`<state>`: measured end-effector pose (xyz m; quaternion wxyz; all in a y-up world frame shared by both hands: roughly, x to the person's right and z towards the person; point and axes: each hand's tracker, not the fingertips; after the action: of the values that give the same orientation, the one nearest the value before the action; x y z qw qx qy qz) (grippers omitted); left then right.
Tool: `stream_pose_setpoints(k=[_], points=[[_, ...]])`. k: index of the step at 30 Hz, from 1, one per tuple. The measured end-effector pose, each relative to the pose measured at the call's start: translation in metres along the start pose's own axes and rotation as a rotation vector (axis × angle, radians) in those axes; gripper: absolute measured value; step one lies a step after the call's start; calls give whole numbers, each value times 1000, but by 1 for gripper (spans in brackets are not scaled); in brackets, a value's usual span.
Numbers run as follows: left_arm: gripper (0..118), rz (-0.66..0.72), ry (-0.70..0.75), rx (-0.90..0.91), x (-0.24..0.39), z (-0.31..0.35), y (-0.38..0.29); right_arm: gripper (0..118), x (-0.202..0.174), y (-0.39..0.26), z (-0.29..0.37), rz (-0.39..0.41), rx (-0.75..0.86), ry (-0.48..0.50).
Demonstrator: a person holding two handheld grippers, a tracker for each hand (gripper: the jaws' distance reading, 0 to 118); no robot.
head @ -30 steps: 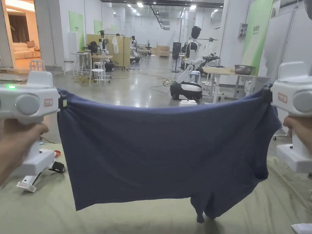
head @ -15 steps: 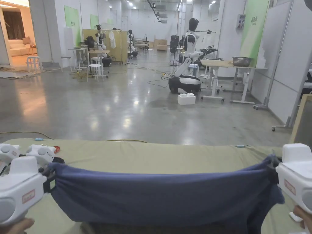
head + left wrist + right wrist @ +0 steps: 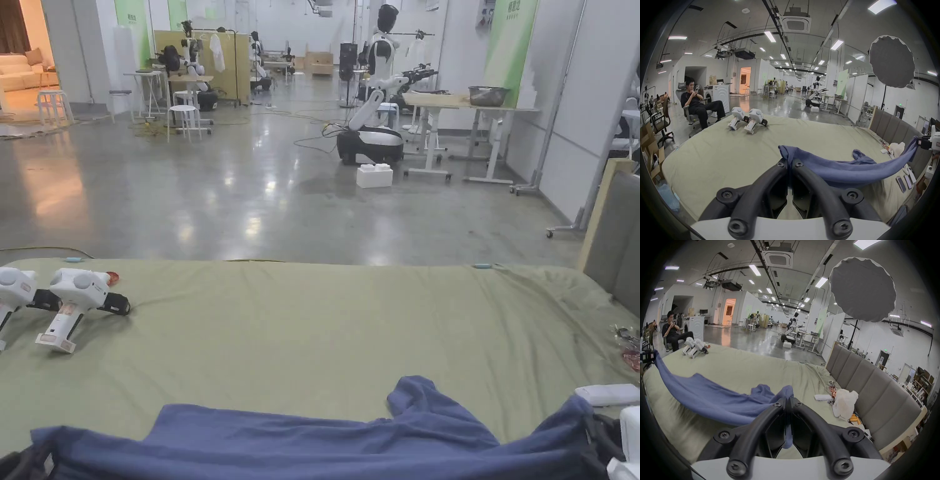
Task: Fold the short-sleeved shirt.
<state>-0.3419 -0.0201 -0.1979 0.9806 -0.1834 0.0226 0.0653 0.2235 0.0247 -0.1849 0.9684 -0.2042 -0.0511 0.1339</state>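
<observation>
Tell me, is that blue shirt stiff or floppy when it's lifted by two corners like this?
Probably very floppy: the shirt sags in a curve between the left tongs and right tongs, and its far part crumples on the bed. It looks light too, since small pinches at two corners seem enough to hold it. It should drape rather than keep any shape.

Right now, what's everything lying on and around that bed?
Shirt: one, blue, partly laid on the near bed, stretched between both grippers.
Bed sheet: one, olive green.
Spare grippers: two, white, far left corner.
Headboard: one, grey, right of bed.
Plastic bag: one, white, by headboard.
Seated person: one, in black, beyond bed.
Left gripper: black jaws shut on shirt.
Right gripper: black jaws shut on shirt.
</observation>
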Motion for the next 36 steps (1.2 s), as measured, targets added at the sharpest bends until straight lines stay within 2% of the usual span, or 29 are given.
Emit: stream_pose_setpoints(k=[6,11,15,18,20,22,23,24,25,26,27,28,36], points=[[0,-39,42,-99,-7,14,-61,3,-12,-46,15,42,-119,4],[0,-53,42,-287,-6,0,-110,2,-21,-102,1,-5,-265,41],[0,-26,70,-410,-6,-16,-141,3,-32,-140,-15,12,-395,64],[1,-31,79,-473,-9,-26,-157,3,-35,-160,-25,-20,-465,70],[8,-23,89,-502,-12,-30,-167,4,-37,-169,-30,-19,-491,70],[10,6,106,-458,-14,-29,-167,4,-41,-171,-30,16,-529,61],[16,13,108,-430,-13,-28,-164,6,-44,-169,-28,37,-524,54],[22,4,118,-417,-2,-20,-155,15,-47,-167,-27,46,-512,53],[32,-12,129,-399,1,-20,-150,33,-48,-163,-26,59,-500,44],[49,-40,138,-374,6,-21,-144,65,-50,-157,-26,65,-487,31],[62,-65,137,-351,10,-22,-137,80,-51,-151,-26,59,-456,25],[68,-81,132,-328,11,-22,-132,85,-52,-142,-25,42,-403,28],[68,-73,37,10,70,-35,-51,83,-82,-47,-26,-113,39,33]])
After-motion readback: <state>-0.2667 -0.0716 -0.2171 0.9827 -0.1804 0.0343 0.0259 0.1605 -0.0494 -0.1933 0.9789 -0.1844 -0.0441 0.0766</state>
